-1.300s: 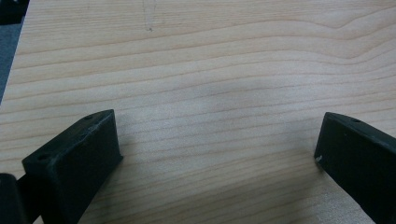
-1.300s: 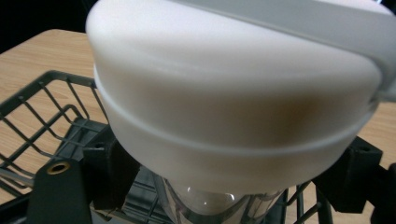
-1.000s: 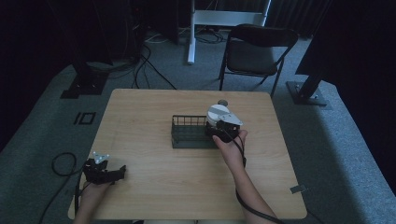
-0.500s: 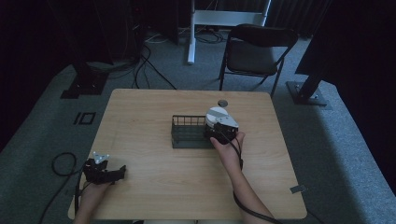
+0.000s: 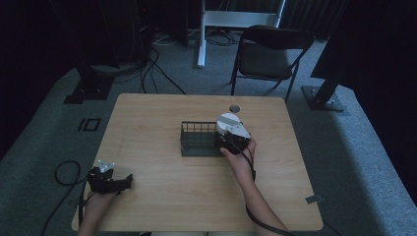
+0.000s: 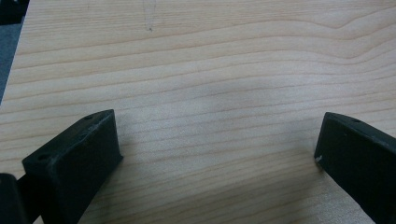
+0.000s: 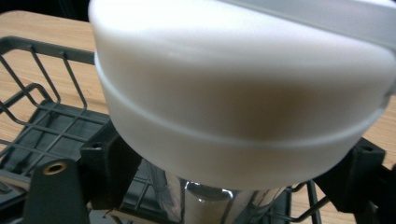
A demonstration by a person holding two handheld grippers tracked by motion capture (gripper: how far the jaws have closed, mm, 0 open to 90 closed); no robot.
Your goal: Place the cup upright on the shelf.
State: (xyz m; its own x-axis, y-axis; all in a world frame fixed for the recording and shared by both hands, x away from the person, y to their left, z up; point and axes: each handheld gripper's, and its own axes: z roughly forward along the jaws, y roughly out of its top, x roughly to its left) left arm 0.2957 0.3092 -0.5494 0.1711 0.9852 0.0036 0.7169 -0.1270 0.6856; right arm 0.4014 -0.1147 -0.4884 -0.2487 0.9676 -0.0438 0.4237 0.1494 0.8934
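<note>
My right gripper [image 5: 227, 143] [image 7: 231, 186] is shut on a container with a wide white lid [image 5: 229, 125] [image 7: 243, 102] and a clear shiny body. It holds the container tilted over the right end of a dark wire rack [image 5: 196, 140] [image 7: 42, 116] at the middle of the wooden table [image 5: 162, 118]. The container's lower part is hidden behind the lid and the hand. My left gripper [image 5: 125, 181] [image 6: 219, 144] rests open near the table's front left corner, with bare wood between its jaws.
A small dark round disc [image 5: 234, 108] lies on the table just behind the rack. A folding chair [image 5: 268, 54] stands beyond the far edge. Cables run on the floor at the left [image 5: 64, 172].
The right gripper has shifted the container slightly left and nearer, over the rack. The left gripper has not moved.
</note>
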